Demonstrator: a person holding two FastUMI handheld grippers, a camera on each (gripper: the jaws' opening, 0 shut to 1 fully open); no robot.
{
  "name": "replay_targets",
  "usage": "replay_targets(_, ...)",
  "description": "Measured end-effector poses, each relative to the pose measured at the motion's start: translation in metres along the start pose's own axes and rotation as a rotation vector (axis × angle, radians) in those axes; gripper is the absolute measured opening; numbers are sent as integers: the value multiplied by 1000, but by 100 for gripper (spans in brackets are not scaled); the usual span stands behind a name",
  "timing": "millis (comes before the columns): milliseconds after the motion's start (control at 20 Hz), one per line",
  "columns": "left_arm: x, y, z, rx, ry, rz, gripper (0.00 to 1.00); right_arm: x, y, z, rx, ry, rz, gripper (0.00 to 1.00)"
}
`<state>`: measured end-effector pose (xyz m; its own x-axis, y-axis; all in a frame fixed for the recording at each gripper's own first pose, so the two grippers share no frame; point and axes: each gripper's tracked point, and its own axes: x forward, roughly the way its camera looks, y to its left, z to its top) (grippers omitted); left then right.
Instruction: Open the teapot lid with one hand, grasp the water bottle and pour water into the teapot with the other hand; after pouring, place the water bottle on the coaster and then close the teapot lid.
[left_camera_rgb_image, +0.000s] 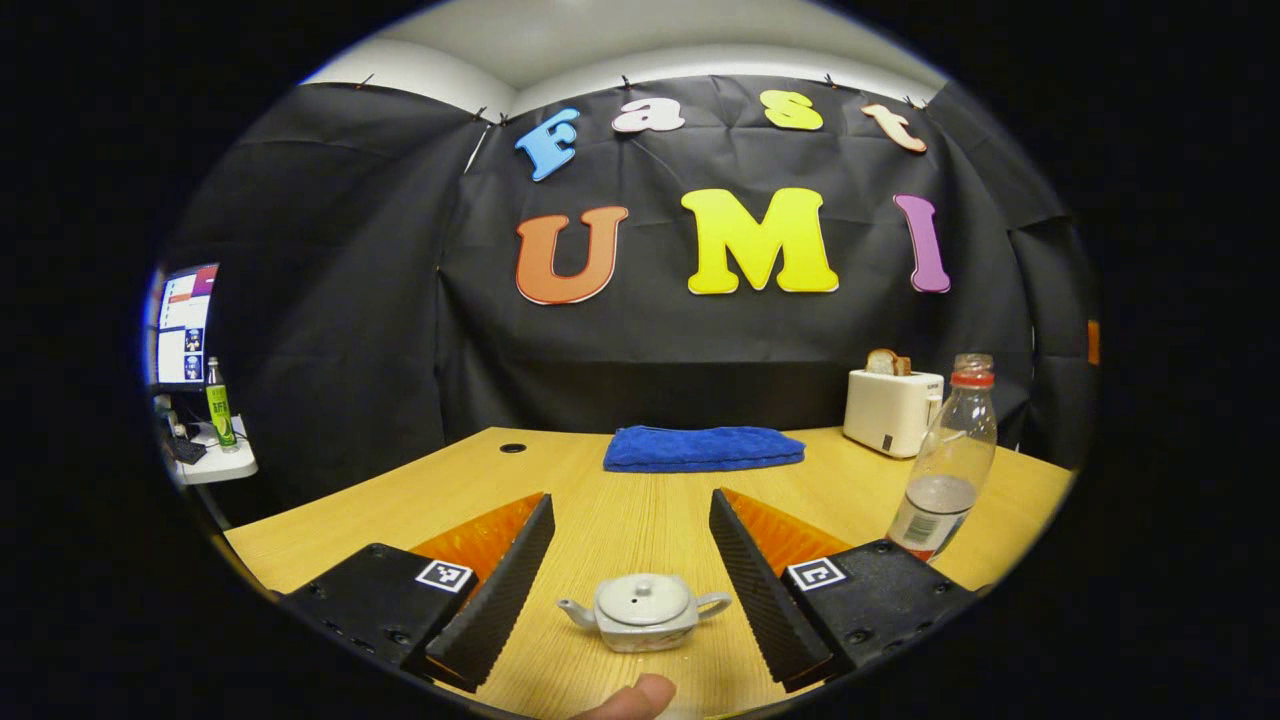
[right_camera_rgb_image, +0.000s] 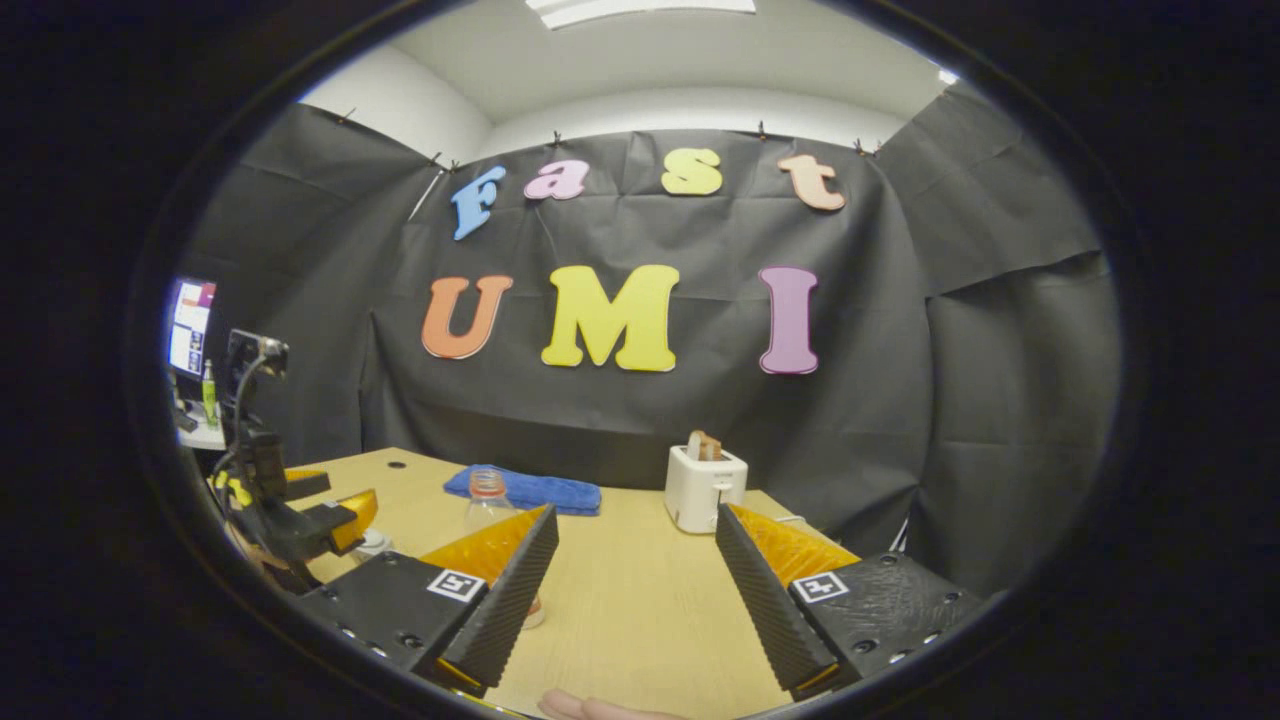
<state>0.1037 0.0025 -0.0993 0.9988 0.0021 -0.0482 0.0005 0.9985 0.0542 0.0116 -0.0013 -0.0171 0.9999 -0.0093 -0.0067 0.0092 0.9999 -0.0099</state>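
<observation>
In the left gripper view I see the left gripper (left_camera_rgb_image: 630, 560) with its fingers spread wide apart and holding nothing. The teapot (left_camera_rgb_image: 643, 612) stands upright on the wooden table (left_camera_rgb_image: 620, 505) between the two fingers, clear of both. Its lid (left_camera_rgb_image: 643, 598) is seated on the pot, the spout points to the view's left and the handle to the view's right. A fingertip (left_camera_rgb_image: 640, 697) shows at the bottom edge, just in front of the teapot.

The water bottle (left_camera_rgb_image: 948, 468) stands upright to the right of the right-hand finger, near the table's right edge. It is clear plastic with a red cap ring and holds a little water in its lower part. Behind it a white toaster (left_camera_rgb_image: 890, 410) carries slices of bread. A folded blue towel (left_camera_rgb_image: 703, 448) lies at the far middle of the table. A monitor (left_camera_rgb_image: 183, 325) and a green bottle (left_camera_rgb_image: 219, 410) sit on a side shelf at far left.

In the right gripper view I see the right gripper (right_camera_rgb_image: 632, 590), fingers likewise wide apart and empty, above bare table. The water bottle (right_camera_rgb_image: 487, 500) stands behind its left-hand finger, partly hidden by it. The left gripper (right_camera_rgb_image: 300, 515) shows at the left edge; I cannot judge its finger gap from here.
</observation>
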Motion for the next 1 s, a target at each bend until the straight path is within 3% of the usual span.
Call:
replay_targets(150, 10, 4, -19, 10, 42, 14, 97, 2, -1, -3, -1, 9, -10, 95)
replay_targets(250, 12, 5, -27, -12, 67, 6, 91, 3, 0, -6, 0, 15, -10, 95)
replay_targets(550, 17, 0, -42, -25, 120, -21, 62, 7, 4, -11, 1, 32, -2, 97)
replay_targets(600, 17, -3, -44, -20, 130, -31, 51, 6, 4, -12, 2, 33, 0, 95)
replay_targets(700, 16, -5, -49, -16, 143, -42, 51, 7, 7, -13, 2, 38, 5, 95)
replay_targets(750, 18, -6, -49, -16, 138, -45, 43, 8, 7, -14, 1, 39, 8, 95)
replay_targets(1000, 17, -6, -47, -13, 137, -59, 26, 10, 14, -22, -2, 58, 21, 95)
